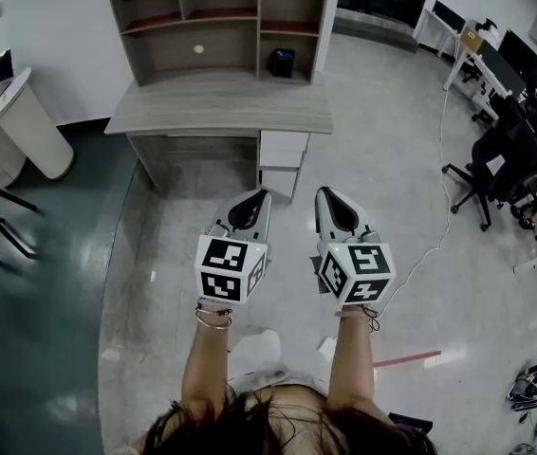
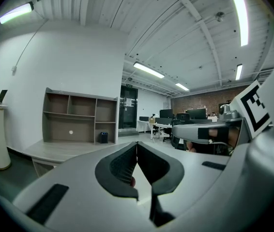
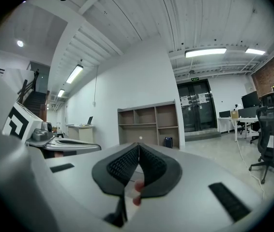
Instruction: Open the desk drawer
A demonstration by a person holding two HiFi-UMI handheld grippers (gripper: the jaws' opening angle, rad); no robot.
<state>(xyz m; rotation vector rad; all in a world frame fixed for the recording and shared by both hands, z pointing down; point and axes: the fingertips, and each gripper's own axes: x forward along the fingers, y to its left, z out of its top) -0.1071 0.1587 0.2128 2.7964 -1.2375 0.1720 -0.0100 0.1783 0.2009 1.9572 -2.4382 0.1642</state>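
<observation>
Upper centre of the head view: desk (image 1: 221,107) with a shelf unit (image 1: 219,22) on top, set against the white wall. The desk drawer (image 1: 283,142) sits under the right end of the desktop, uppermost of the white fronts there, flush and closed. Lower centre: my left gripper (image 1: 257,199) and right gripper (image 1: 327,197) side by side, both pointing up-frame toward the drawer, neither touching it. Left gripper view: my jaws meet at the tips, nothing between them. Right gripper view: same, pads together, empty. Small black box (image 1: 282,62) on the lower right shelf. Office chair (image 1: 491,164) at right edge.
</observation>
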